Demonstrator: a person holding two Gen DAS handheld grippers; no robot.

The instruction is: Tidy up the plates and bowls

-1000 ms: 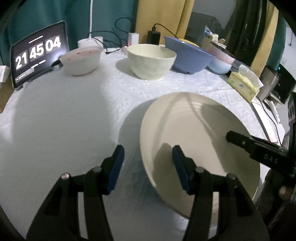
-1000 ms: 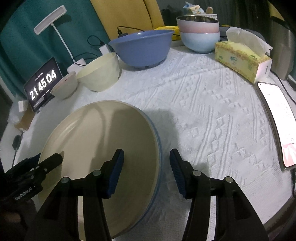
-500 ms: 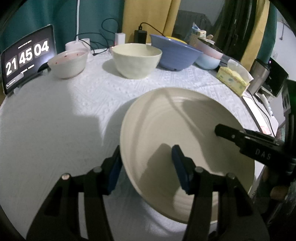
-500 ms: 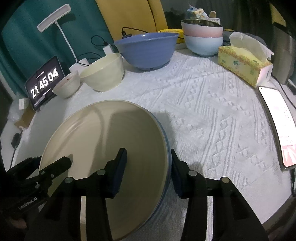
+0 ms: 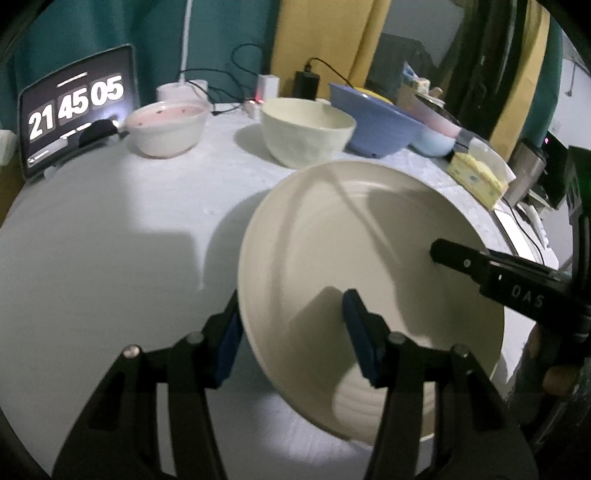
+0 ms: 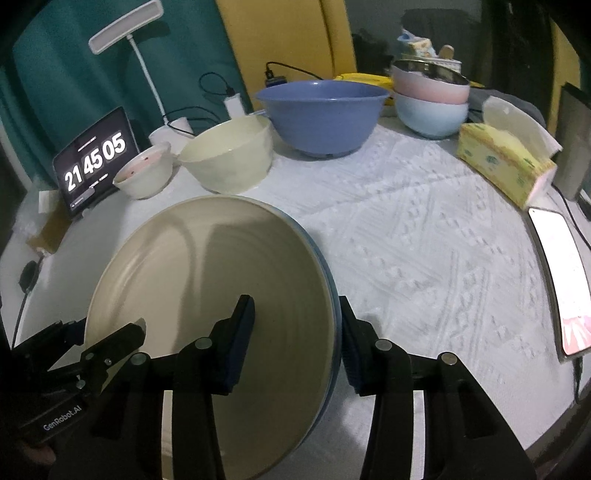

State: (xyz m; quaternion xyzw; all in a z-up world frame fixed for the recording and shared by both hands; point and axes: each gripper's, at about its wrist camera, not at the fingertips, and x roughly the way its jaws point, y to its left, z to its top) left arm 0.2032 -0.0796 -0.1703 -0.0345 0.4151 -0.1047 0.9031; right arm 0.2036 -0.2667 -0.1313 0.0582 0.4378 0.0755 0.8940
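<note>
A cream plate [image 5: 369, 236] lies on top of a blue plate [image 6: 330, 280], of which only the rim edge shows. My left gripper [image 5: 291, 295] straddles the stack's left rim, one pad inside the dish and one hidden behind the rim. My right gripper [image 6: 294, 299] straddles the right rim the same way, pads against it. The stack looks tilted and slightly off the white cloth. Behind it stand a small pink-lined bowl [image 5: 166, 129], a cream bowl [image 5: 306, 133], a large blue bowl [image 6: 321, 114], and a pink bowl stacked in a light-blue bowl [image 6: 430, 99].
A tablet clock [image 5: 74, 122] leans at the back left beside a desk lamp [image 6: 125, 26] and charger cables. A yellow tissue box [image 6: 506, 162] and a phone [image 6: 561, 280] lie along the right edge. The white tablecloth [image 6: 424, 258] covers the round table.
The left gripper slid right until the plate rim came between its jaws. The right jaws narrowed onto the opposite rim. Since then the stack has kept its place in both views while the background shifted.
</note>
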